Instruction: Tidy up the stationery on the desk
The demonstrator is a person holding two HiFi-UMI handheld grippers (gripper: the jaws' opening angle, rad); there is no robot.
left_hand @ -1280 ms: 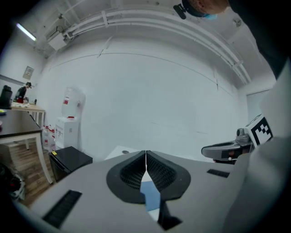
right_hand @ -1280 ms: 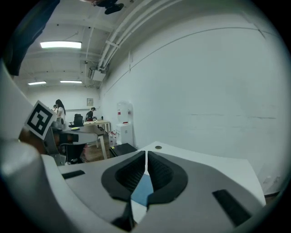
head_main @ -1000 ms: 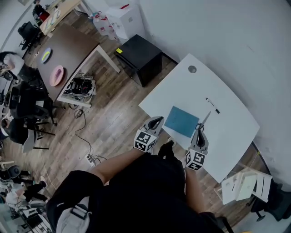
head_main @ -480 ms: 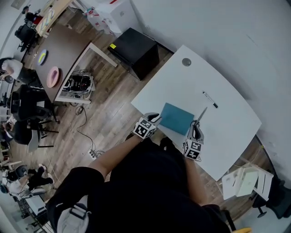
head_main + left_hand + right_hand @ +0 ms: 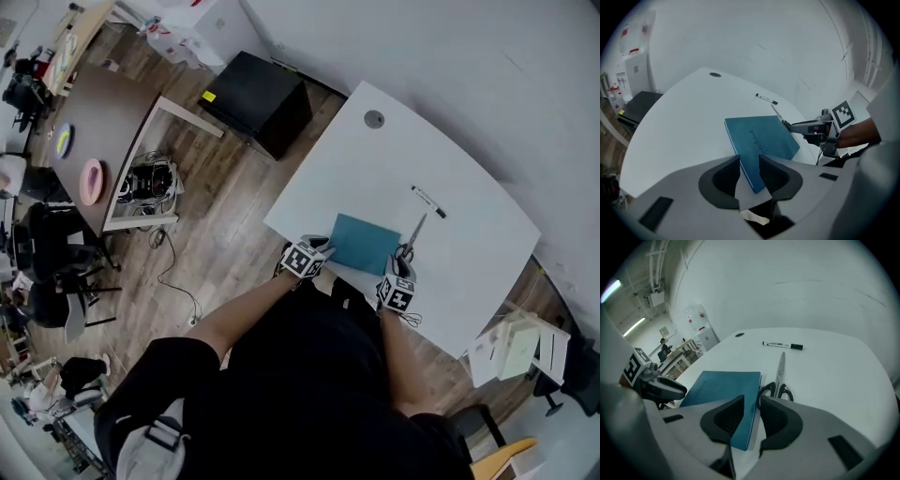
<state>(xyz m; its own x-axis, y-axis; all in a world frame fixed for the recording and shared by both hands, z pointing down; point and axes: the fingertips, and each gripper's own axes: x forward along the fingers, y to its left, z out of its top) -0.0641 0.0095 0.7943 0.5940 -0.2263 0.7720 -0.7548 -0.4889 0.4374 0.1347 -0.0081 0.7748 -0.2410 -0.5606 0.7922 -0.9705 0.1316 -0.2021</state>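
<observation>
Three items lie loose on the white desk (image 5: 375, 164), so I'd judge the tidying barely begun. The teal notebook (image 5: 364, 244) sits right of centre in the head view. The scissors (image 5: 411, 240) lie just beside its right edge, and the marker (image 5: 428, 202) lies above them, apart. The left gripper (image 5: 749, 164) and right gripper (image 5: 750, 405) hover at the notebook's near corners, jaws parted, grasping nothing. No tray, cup or box shows on the desk.

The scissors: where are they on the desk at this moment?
In the head view, the scissors lie on the white desk, close beside the blue notebook on its right, their tip pointing toward the marker farther back.
</observation>
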